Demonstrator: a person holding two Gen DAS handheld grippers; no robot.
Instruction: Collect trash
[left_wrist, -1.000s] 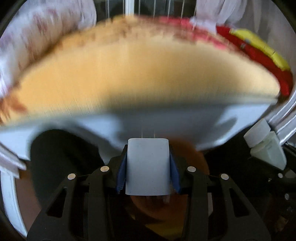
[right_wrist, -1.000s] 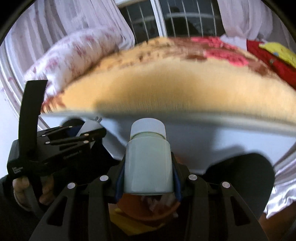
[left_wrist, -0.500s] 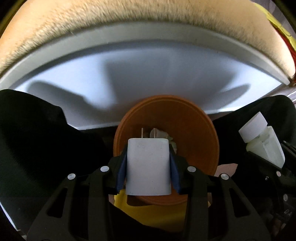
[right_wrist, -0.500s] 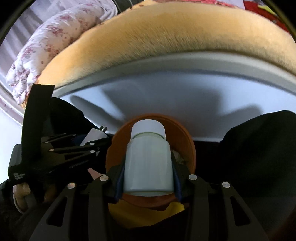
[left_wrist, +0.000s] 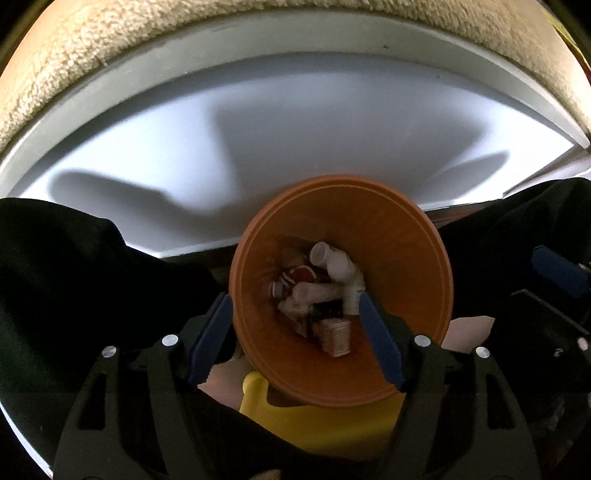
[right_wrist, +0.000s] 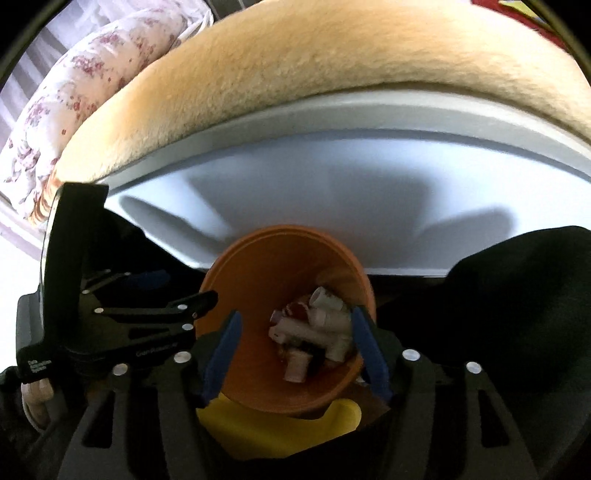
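Note:
An orange bin (left_wrist: 399, 254) stands below both grippers, also in the right wrist view (right_wrist: 266, 266). Inside lie several pieces of trash: white bottles (left_wrist: 341, 273) (right_wrist: 328, 328), a small cup (left_wrist: 336, 338) and a red-and-white wrapper (left_wrist: 295, 278). My left gripper (left_wrist: 295, 332) is open and empty above the bin's mouth. My right gripper (right_wrist: 295, 354) is open and empty above the bin too. The left gripper's body (right_wrist: 110, 325) shows at the left of the right wrist view.
A white bed frame (left_wrist: 258, 122) with a tan fleece blanket (right_wrist: 295, 66) is right behind the bin. A yellow object (left_wrist: 314, 424) lies under the bin. Black fabric (left_wrist: 74, 288) is on both sides. A floral pillow (right_wrist: 74, 88) lies far left.
Both grippers tilted down over the bin and opened. The white box from the left and the white-capped bottle from the right dropped into the bin.

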